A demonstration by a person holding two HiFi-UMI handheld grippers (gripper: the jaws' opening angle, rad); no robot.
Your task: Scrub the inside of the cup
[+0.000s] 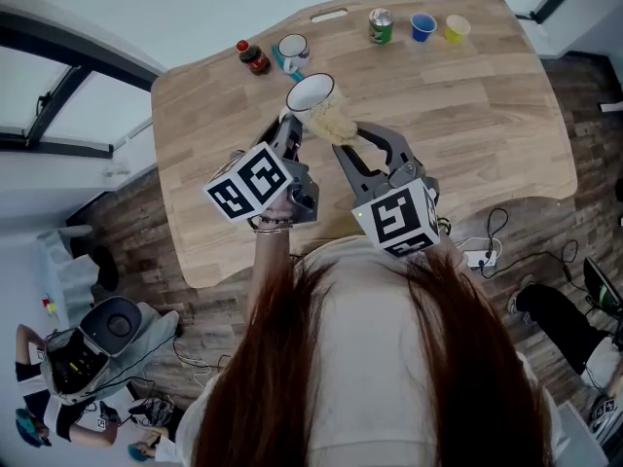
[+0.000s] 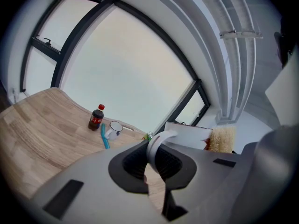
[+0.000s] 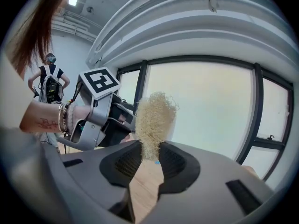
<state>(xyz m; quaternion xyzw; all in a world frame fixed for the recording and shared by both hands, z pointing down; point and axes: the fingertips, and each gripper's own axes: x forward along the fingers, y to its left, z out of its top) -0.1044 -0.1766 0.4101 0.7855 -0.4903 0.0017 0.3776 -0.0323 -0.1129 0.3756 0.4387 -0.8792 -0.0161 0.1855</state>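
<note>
Our left gripper [image 1: 289,132] clamps the handle of the white cup [image 1: 310,91], holding it over the table [image 1: 467,115], and our right gripper [image 1: 343,142] pinches the fibrous scrubber [image 1: 331,120] just beside the rim, so we should steady the cup and twist the scrubber firmly round the inner wall.
</note>
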